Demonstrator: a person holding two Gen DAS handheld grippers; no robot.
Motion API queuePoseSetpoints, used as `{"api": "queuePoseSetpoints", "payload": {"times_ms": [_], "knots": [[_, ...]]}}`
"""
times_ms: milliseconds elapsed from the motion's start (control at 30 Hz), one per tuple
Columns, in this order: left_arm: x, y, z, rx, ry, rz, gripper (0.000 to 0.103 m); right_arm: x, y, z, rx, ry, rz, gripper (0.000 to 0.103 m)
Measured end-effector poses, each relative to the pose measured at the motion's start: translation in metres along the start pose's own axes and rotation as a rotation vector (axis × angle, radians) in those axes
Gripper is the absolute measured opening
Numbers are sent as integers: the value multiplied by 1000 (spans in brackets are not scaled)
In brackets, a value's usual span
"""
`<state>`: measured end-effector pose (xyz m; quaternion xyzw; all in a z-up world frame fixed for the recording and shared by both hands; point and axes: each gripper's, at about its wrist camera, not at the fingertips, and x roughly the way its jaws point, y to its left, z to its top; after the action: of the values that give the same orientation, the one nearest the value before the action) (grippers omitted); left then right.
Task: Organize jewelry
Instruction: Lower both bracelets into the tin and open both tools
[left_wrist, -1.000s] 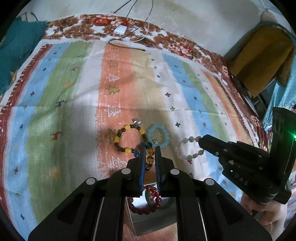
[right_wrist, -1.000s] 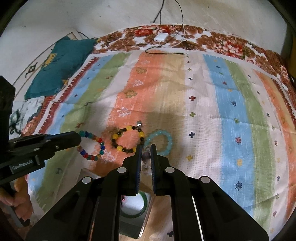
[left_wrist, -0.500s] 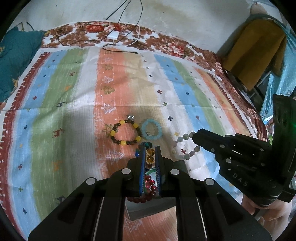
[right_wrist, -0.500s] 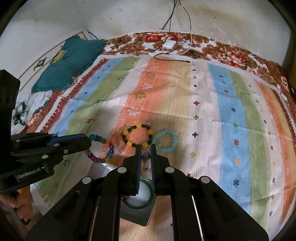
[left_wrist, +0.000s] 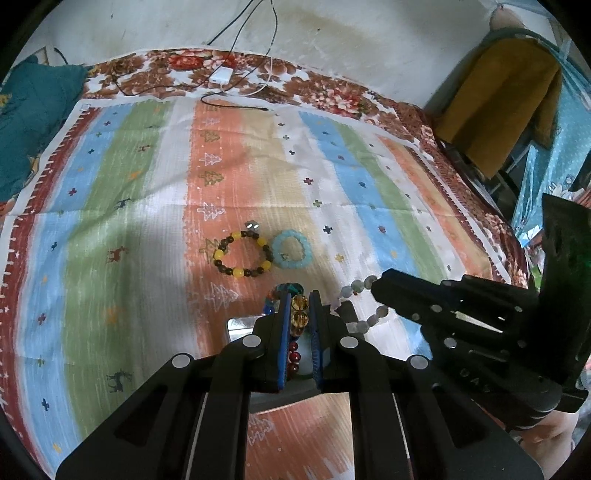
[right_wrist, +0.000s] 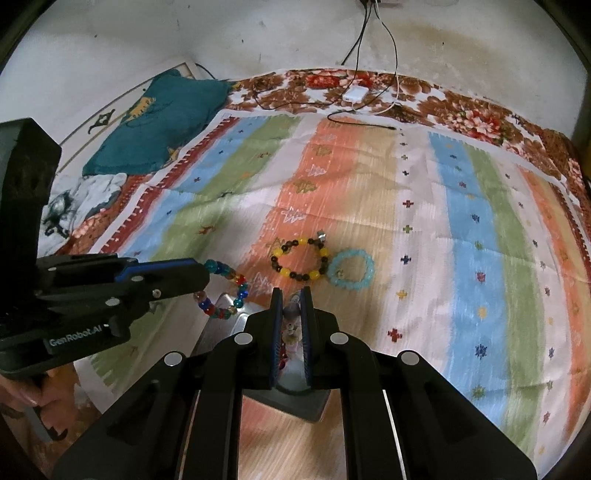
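Note:
My left gripper (left_wrist: 300, 295) is shut on a multicoloured bead bracelet (left_wrist: 299, 310), which hangs from it in the right wrist view (right_wrist: 225, 291). My right gripper (right_wrist: 291, 293) is shut on a grey-white bead bracelet (right_wrist: 291, 314), which dangles from its tip in the left wrist view (left_wrist: 364, 302). Both are held above a metal box (right_wrist: 236, 321) on the striped cloth; a red bead bracelet (left_wrist: 293, 356) and a green ring lie in it. A yellow-and-dark bead bracelet (left_wrist: 242, 254) and a light blue bracelet (left_wrist: 291, 253) lie on the cloth beyond.
A striped blanket (right_wrist: 461, 229) covers the bed. A white charger with cables (right_wrist: 354, 94) lies at the far edge. A teal pillow (right_wrist: 159, 122) is at the far left. A yellow cloth hangs on a chair (left_wrist: 506, 103) at the right.
Both grippers have risen and pulled back with their bracelets lifted off the cloth. The metal box has come further into view below them.

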<state>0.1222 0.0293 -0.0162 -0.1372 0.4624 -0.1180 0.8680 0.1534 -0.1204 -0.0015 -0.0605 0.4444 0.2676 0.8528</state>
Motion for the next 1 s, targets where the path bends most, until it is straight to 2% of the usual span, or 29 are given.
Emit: {"api": "queuePoseSetpoints", "payload": {"times_ms": [467, 500, 533, 567, 600, 700, 1000], "knots": [[-5, -5, -15, -2, 10, -5, 10, -2, 4, -17, 8, 30, 19, 11], [-4, -5, -15, -7, 14, -5, 13, 0, 3, -18, 15, 41, 23, 11], [-3, -3, -15, -14, 15, -3, 17, 3, 2, -18, 23, 48, 18, 13], [-3, -2, -14, -21, 16, 0, 23, 4, 0, -17, 31, 51, 10, 22], [-3, 0, -14, -27, 12, 10, 25, 5, -2, -17, 38, 50, -2, 32], [-2, 9, -12, -49, 10, 31, 29, 9, -10, -16, 52, 49, -45, 35], [6, 21, -9, -82, 18, 70, 47, 17, -21, -11, 94, 53, -57, 50]]}}
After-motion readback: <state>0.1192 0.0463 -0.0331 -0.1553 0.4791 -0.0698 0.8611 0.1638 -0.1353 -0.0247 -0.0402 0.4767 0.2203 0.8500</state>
